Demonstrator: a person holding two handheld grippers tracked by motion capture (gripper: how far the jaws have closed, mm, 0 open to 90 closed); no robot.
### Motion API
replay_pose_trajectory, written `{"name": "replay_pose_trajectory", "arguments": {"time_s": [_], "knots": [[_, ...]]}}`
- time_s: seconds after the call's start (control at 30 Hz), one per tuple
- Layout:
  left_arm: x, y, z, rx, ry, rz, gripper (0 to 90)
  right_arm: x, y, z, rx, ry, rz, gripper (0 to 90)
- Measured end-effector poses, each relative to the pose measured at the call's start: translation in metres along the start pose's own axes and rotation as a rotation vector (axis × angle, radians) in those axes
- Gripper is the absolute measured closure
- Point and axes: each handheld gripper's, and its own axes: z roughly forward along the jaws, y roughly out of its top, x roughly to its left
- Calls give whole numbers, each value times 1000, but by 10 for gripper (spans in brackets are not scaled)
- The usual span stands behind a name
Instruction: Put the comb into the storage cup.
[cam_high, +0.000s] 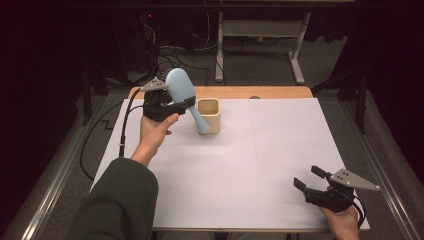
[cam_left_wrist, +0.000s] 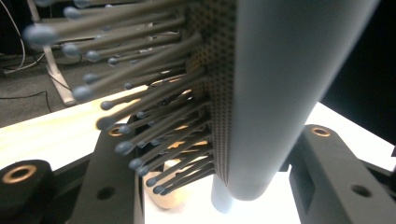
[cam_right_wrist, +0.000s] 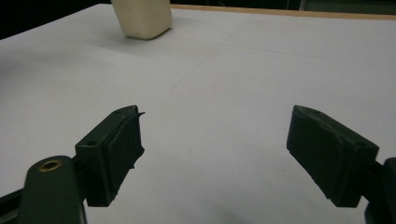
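The left tool (cam_high: 187, 104) is clamped on a pale blue hairbrush (cam_high: 181, 86), gripping it where the oval head narrows into the handle. The brush is held in the air just left of a cream cup (cam_high: 209, 115), head up and tilted away to the left, with the rounded handle end slanting down to the cup's near left side; whether it touches the cup cannot be told. In the left gripper view the brush (cam_left_wrist: 280, 93) has a smooth matte plastic back, a dark perforated pad and long thin grey bristles (cam_left_wrist: 140, 121), each tipped with a small ball. The black jaws stand on either side of it, with brass-coloured inserts in their bases.

The cup is a squat, rounded-square container with thick, smooth walls, standing upright on the white surface (cam_high: 260, 155) toward its far edge. Its inside looks hollow, and no contents can be made out. No writing is legible on the brush or the cup.

The right tool (cam_high: 306, 178) rests low, well to the right of the cup and nearer the person, jaws wide apart and gripping nothing. Its matte black pads (cam_right_wrist: 116, 149) are blocky and wedge-shaped. A grey three-cornered plate (cam_high: 356, 179) sits on top.
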Motion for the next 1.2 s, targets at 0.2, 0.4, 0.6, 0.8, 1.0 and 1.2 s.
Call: {"name": "replay_pose_trajectory", "arguments": {"time_s": [0.2,0.4,0.6,0.8,1.0,1.2], "knots": [[4,5,4,-5,12,-11,529,0,0,1,3,3,2,189],[7,8,5,-20,23,-23,529,0,0,1,2,5,1,189],[9,10,9,-21,31,-32,529,0,0,1,4,7,1,189],[12,13,12,-17,43,-34,529,0,0,1,5,9,1,189],[13,20,15,-20,52,-37,529,0,0,1,4,9,0,189],[14,24,19,-16,74,-40,529,0,0,1,3,13,0,189]]}}
